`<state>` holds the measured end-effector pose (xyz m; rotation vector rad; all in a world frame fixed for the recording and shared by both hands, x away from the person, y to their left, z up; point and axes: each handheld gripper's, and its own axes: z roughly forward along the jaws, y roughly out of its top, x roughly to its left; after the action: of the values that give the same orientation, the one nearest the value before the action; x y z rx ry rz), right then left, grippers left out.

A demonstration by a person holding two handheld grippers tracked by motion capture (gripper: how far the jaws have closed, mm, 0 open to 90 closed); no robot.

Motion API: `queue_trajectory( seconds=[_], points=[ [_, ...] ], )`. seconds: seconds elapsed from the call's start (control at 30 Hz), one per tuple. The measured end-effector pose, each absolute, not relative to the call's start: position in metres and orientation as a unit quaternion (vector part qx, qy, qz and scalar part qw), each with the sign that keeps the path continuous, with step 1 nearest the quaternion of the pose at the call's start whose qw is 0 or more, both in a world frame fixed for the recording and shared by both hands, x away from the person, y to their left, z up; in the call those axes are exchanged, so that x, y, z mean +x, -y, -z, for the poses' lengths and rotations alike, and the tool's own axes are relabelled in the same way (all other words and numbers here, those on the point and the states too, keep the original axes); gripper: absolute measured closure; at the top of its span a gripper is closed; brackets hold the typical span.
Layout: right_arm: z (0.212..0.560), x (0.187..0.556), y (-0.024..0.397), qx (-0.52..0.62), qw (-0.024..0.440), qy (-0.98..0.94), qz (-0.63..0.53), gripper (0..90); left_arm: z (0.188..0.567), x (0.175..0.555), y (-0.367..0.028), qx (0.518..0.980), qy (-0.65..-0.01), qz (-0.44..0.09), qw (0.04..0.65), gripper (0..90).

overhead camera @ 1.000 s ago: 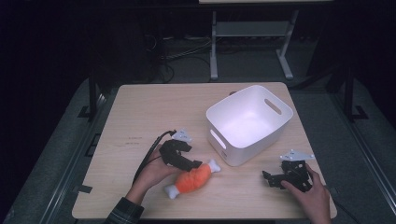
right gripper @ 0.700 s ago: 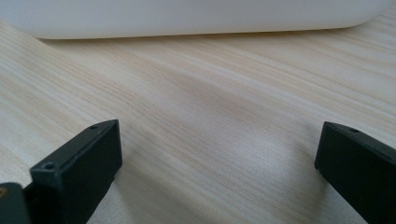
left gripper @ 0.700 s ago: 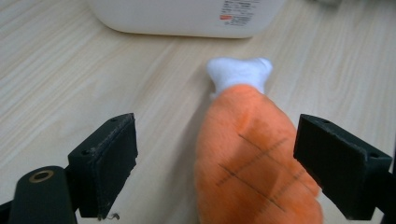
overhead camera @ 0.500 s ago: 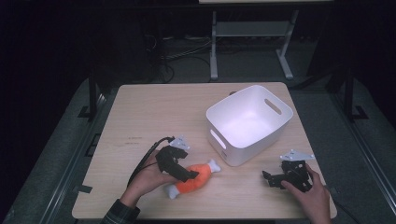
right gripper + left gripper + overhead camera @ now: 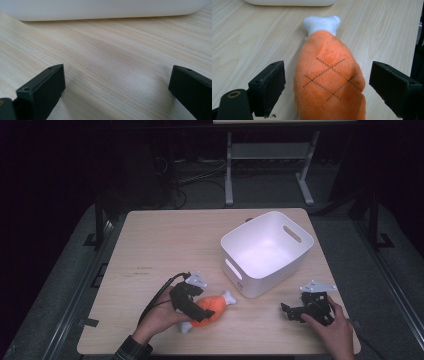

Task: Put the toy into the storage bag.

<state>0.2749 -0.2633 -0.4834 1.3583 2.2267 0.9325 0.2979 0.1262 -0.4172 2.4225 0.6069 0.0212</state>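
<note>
straddling the plush drumstick point(image 5: 329, 80) now — left gripper point(image 5: 327, 82) jaws just opened wider.

One orange plush drumstick toy with white bone ends point(image 5: 209, 308) lies at the table's 6 o'clock edge. One white plastic tub with two slot handles point(image 5: 268, 251) stands at 3 o'clock. One light wooden table point(image 5: 170, 245) bears both. Two black two-jaw grippers: left gripper point(image 5: 192, 306), right gripper point(image 5: 291, 312).

Your plush drumstick point(image 5: 328, 82) is orange with a stitched crosshatch on its fat end and a white bone tip point(image 5: 322, 23). It lies flat on the table point(image 5: 165, 245), near the front edge, bone tip pointing toward the white bin point(image 5: 267, 251).
</note>
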Motion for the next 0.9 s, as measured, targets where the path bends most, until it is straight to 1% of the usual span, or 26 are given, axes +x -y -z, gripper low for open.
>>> queue_trajectory(
  seconds=[0.63,0.9],
  points=[
    [0.483,0.275,0.263,0.482,0.185,-0.79,-0.331,0.2,0.438,0.296,-0.113,0.93,-0.221,0.014,0.292,12.6],
    [0.483,0.275,0.263,0.482,0.185,-0.79,-0.331,0.2,0.444,0.294,-0.107,0.938,-0.213,0.01,0.272,12.6]
  ],
)
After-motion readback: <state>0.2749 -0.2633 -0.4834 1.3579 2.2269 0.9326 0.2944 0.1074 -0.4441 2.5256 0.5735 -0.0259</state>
